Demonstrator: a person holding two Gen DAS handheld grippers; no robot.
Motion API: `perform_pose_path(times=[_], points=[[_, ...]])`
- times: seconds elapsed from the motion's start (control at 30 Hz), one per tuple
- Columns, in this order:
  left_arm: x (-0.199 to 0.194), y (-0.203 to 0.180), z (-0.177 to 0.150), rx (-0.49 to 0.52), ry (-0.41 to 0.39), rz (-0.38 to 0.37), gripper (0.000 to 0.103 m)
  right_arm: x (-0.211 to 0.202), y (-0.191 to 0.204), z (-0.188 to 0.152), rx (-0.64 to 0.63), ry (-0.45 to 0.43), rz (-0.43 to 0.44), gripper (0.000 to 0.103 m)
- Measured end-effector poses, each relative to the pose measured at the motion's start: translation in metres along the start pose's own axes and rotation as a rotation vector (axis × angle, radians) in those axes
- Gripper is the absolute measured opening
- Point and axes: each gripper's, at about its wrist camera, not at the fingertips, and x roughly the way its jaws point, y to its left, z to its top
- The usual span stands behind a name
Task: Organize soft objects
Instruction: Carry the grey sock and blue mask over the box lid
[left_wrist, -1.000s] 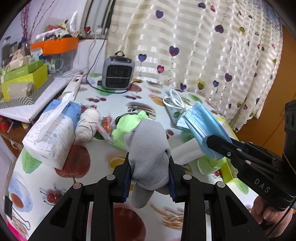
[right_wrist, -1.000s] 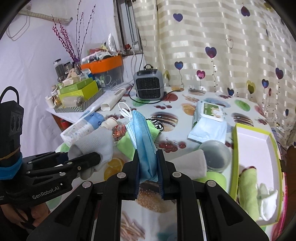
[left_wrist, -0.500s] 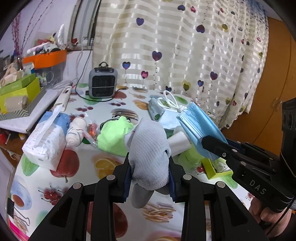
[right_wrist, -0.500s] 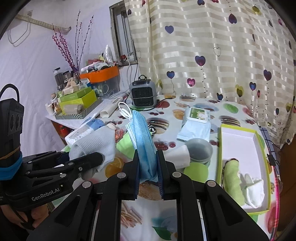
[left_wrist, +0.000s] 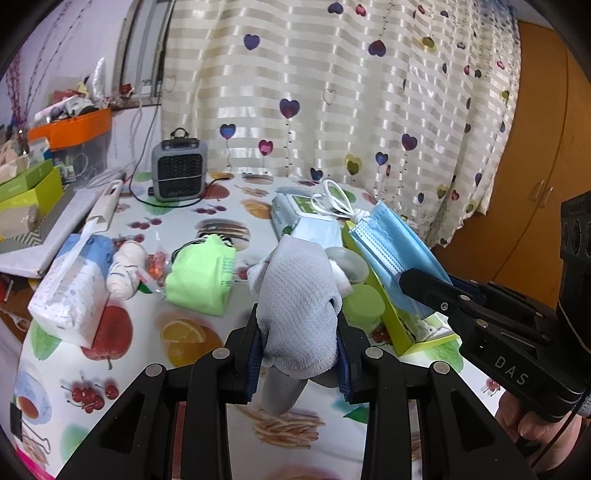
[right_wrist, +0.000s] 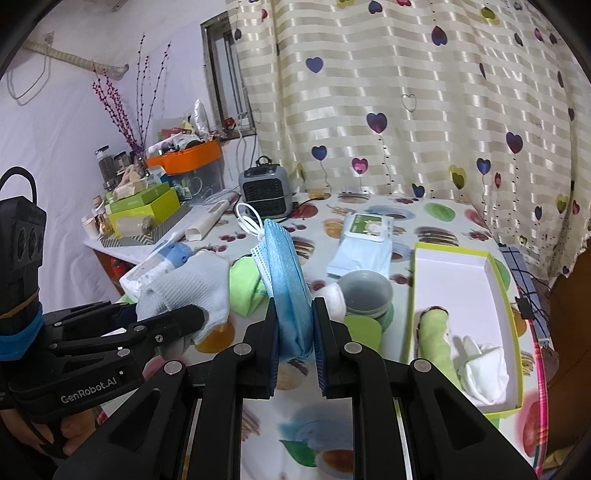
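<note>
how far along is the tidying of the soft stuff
Partly done. The box already holds a green roll and a white cloth. In hand: the left gripper is shut on a grey glove, and the right gripper is shut on a blue mask, both above the table. Left on it: a green cloth and a bandage roll.

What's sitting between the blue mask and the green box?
In the right wrist view, a grey bowl on a green lid sits between the blue mask and green box.
</note>
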Motion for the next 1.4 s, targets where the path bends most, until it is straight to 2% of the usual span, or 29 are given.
perform_pose_path(times=[0.67, 1.1, 1.4], points=[[0.048, -0.044, 0.015, 0.079, 0.043, -0.075, 0.032, 0.007, -0.057, -0.005, 0.077, 0.015, -0.08, 0.017], [0.092, -0.089, 0.03, 0.144, 0.077, -0.157, 0.032, 0.003, -0.127, -0.011, 0.184, 0.023, -0.186, 0.017], [0.113, -0.106, 0.034, 0.157, 0.098, -0.176, 0.032, 0.016, -0.164, -0.018, 0.243, 0.055, -0.231, 0.017]])
